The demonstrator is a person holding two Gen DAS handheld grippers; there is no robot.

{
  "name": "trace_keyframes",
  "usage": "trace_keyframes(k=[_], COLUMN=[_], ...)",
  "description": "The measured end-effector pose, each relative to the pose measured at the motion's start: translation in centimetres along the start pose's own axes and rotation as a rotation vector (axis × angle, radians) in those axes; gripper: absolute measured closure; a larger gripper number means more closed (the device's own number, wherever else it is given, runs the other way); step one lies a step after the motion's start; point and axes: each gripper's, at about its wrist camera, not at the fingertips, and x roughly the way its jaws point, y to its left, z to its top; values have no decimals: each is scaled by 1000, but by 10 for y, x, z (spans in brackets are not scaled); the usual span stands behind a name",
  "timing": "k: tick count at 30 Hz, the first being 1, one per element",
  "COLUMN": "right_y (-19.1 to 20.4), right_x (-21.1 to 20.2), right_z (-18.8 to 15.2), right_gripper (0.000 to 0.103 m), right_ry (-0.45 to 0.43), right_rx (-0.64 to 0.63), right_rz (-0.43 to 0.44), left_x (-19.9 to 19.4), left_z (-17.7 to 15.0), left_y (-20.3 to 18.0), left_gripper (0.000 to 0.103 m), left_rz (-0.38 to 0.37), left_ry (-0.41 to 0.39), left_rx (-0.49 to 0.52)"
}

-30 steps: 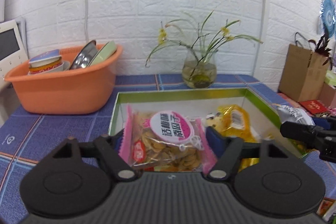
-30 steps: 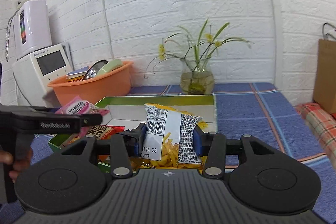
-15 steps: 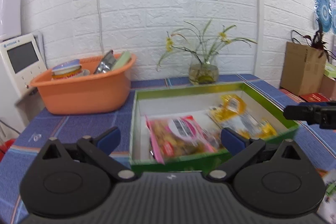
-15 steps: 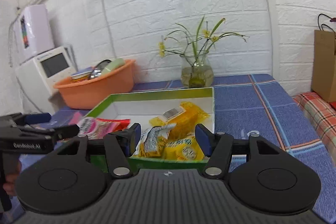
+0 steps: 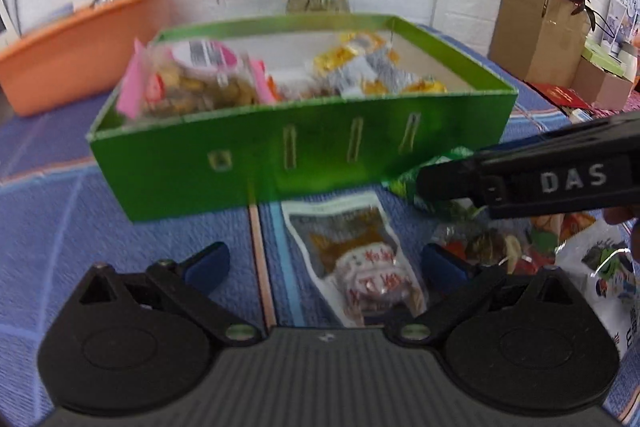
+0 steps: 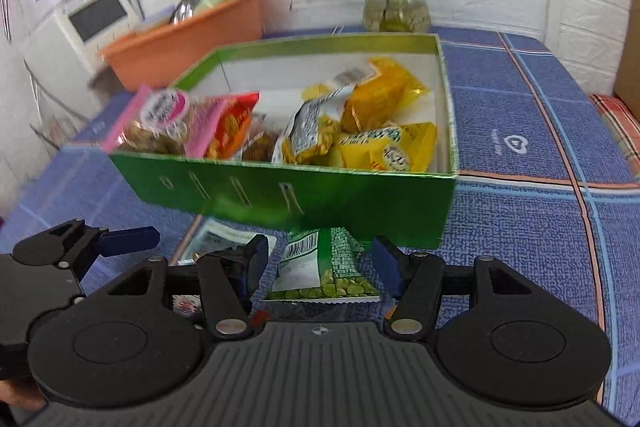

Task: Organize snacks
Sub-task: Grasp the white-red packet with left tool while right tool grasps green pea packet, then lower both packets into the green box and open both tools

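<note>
A green box [image 5: 304, 143] [image 6: 304, 199] on the blue tablecloth holds a pink-edged snack bag [image 5: 192, 79] [image 6: 164, 119], yellow packets [image 6: 380, 99] and a white-and-yellow chip bag [image 6: 312, 131]. My left gripper [image 5: 326, 265] is open and empty, low over a clear packet with red print [image 5: 356, 259] in front of the box. My right gripper [image 6: 320, 261] is open over a green pea bag [image 6: 324, 275] lying by the box front; the bag sits between the fingers, not pinched. The right gripper also shows in the left wrist view [image 5: 532, 175].
An orange basin [image 5: 80, 39] with dishes stands back left. A glass vase [image 6: 396, 7] with flowers is behind the box. A white appliance [image 6: 80, 23] is far left. More loose snack packets [image 5: 592, 267] lie right of the box. A brown paper bag [image 5: 536, 27] stands back right.
Both grippers let their bags go into the box, then pulled back and dropped low in front of it. They now hover open over loose packets on the tablecloth.
</note>
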Motion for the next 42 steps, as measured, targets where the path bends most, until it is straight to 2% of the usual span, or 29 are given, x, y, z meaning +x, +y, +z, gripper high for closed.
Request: trace_keyframes(k=[6, 7, 8, 10, 12, 13, 15, 22, 25, 30, 34, 38, 40, 42], right_y=[6, 5, 3, 0, -2, -2, 1, 18, 26, 42, 58, 76, 86, 92], right_x=[11, 10, 9, 7, 3, 1, -6, -34, -50, -71, -80, -83, -87, -94], right_z=[-3, -4, -4, -6, -7, -8, -10, -16, -25, -48, -63, -65, -64, -64], right_gripper=[5, 8, 19, 24, 29, 30, 30, 30, 30, 30, 30, 30, 30, 30], right_ry=[5, -5, -14, -17, -36, -46, -77, -185, -243, -320, -323, -324, -360, -400], right_rx=[-72, -78, -82, -63, -37, -30, -26, 0, 37, 94, 90, 66, 39, 20], right_rz=[-3, -5, -11, -1, 4, 4, 12, 40, 63, 89, 132, 218, 220, 216], left_x=[1, 0, -1, -4, -8, -11, -17, -47, -65, -104, -130, -151, -158, -163], left_z=[-3, -3, -2, -3, -3, -3, -7, -27, -37, -50, -56, -52, -47, -44], left_y=[1, 1, 2, 1, 0, 0, 4, 24, 32, 42, 48, 56, 60, 63], left_gripper=[4, 8, 10, 30, 44, 50, 54, 57, 57, 57, 57, 57, 57, 57], left_rz=[12, 5, -4, -25, -43, -50, -62, -72, -62, -7, 51, 105, 137, 134], left_ry=[-31, -36, -41, -48, -44, -40, -37, -28, -49, -136, -198, -253, -278, -292], left_rx=[43, 50, 55, 69, 79, 80, 72, 0, -33, -78, -92, -105, -105, -108])
